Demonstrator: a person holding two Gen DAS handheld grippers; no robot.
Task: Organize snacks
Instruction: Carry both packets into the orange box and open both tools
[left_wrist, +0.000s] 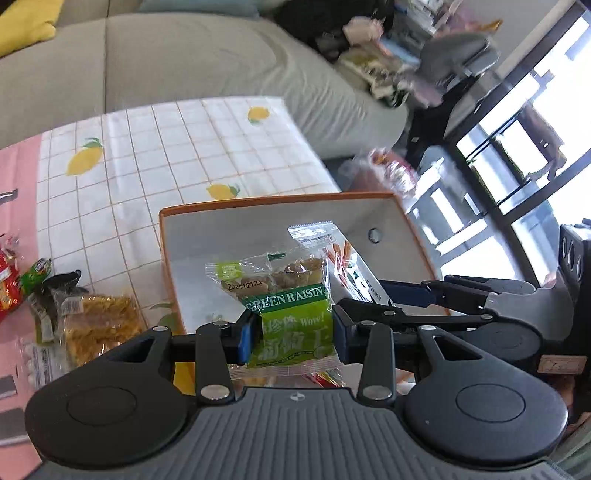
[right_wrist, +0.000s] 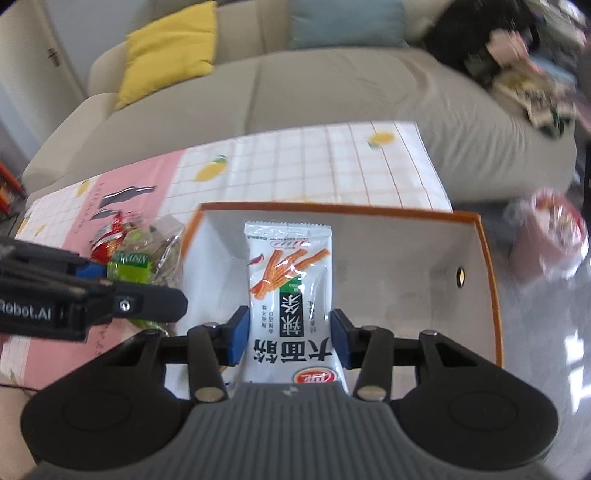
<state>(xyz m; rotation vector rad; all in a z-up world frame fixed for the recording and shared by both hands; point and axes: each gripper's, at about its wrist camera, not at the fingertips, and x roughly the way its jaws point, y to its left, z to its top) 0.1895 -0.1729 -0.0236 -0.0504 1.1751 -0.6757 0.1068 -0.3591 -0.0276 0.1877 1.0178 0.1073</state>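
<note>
Two packets: carried at once, for boxing.
Left fingers (left_wrist: 292, 334): clamped on raisin packet (left_wrist: 284, 306).
Right fingers (right_wrist: 288, 338): clamped on white snack packet (right_wrist: 291, 295), over open box (right_wrist: 491, 280).

Green-and-clear plastic raisin packet (left_wrist: 288, 310); white foil snack packet (right_wrist: 291, 295) with orange sticks; orange-rimmed white cardboard box (right_wrist: 491, 266); white grid, yellow-lemon-print desk cloth (left_wrist: 166, 155).
</note>
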